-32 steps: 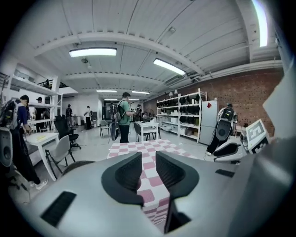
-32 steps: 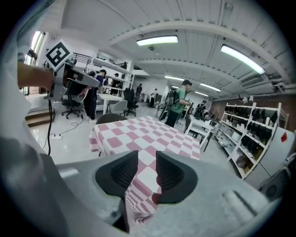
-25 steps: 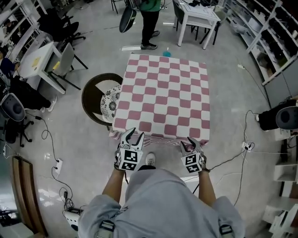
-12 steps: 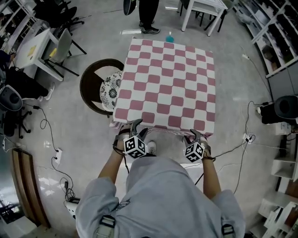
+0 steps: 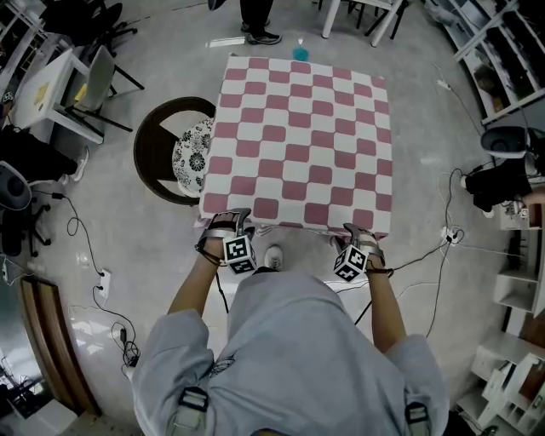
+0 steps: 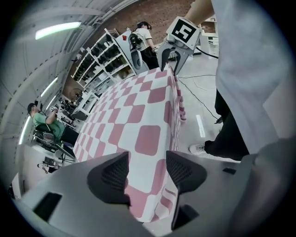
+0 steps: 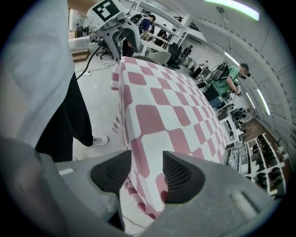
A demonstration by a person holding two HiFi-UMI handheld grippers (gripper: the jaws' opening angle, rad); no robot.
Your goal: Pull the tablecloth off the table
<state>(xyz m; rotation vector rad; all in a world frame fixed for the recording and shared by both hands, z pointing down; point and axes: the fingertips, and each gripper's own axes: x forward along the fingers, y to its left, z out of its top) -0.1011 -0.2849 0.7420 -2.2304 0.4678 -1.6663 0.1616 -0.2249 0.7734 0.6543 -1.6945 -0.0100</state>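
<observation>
A pink-and-white checked tablecloth [image 5: 298, 140] covers the square table, its hem hanging over the near edge. My left gripper [image 5: 225, 226] is at the cloth's near left corner and my right gripper [image 5: 358, 236] at the near right corner. In the left gripper view the jaws of the left gripper [image 6: 147, 169] are opening, with the corner of the tablecloth [image 6: 148, 139] between the pads but not pressed. The right gripper [image 7: 147, 170] also has jaws that are opening, and the edge of the tablecloth [image 7: 152, 125] lies in their gap, untouched.
A round dark chair with a patterned cushion [image 5: 183, 157] stands against the table's left side. Cables [image 5: 426, 255] trail over the floor at the right. A person [image 5: 255, 17] stands beyond the far edge, near a teal object [image 5: 300, 53]. Shelves line the right wall.
Both grippers have moved forward from just short of the table to the cloth's near corners, and their jaws have spread wider. The table sits closer in the head view.
</observation>
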